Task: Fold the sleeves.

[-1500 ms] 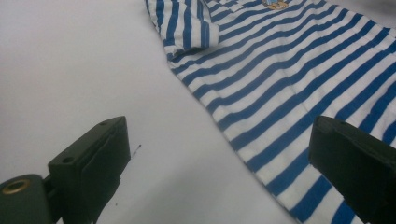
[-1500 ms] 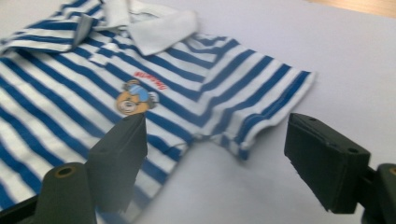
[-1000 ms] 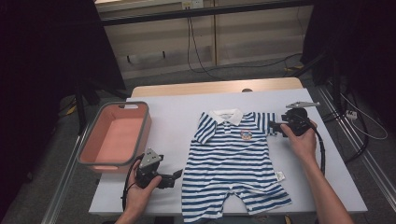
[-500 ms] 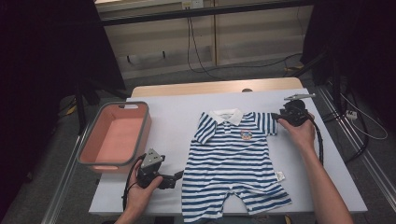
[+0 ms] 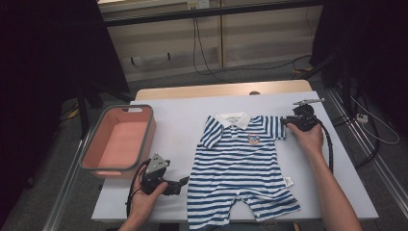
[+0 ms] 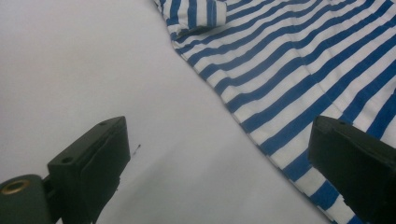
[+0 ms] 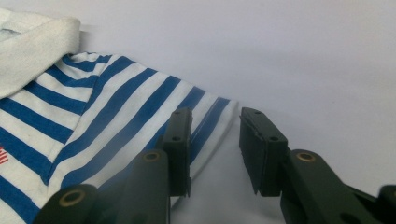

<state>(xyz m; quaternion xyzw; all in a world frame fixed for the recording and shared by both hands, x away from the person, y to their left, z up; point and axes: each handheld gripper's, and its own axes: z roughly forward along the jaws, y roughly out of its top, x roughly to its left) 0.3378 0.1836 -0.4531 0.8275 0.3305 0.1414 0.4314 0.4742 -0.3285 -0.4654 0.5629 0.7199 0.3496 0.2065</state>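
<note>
**Two claws lining up on a striped baby romper**

A blue-and-white striped romper (image 5: 240,168) is lying flat and face up on the white table (image 5: 178,120), collar toward the far edge and legs reaching the near edge. It is spread out smooth, probably so that it can be folded cleanly.

The right claw (image 5: 287,121) is sitting at the tip of the romper's right-hand sleeve (image 7: 205,116). In the right gripper view its jaws are standing partly apart, one resting over the sleeve's cuff and the other over bare table just beside it. Nothing is being pinched yet; the stance looks like an approach to the sleeve's edge, the natural place to take hold for folding the sleeve inward.

The left claw (image 5: 182,184) is lying low beside the romper's lower left side. In the left gripper view its jaws are spread wide, one over the bare table and the other over the striped cloth, so the garment's side hem is running between them. That placement suggests it is getting ready to catch the hem.

A pink basket (image 5: 118,142) is standing at the table's left, well apart from the romper, likely meant to receive the folded garment.
</note>
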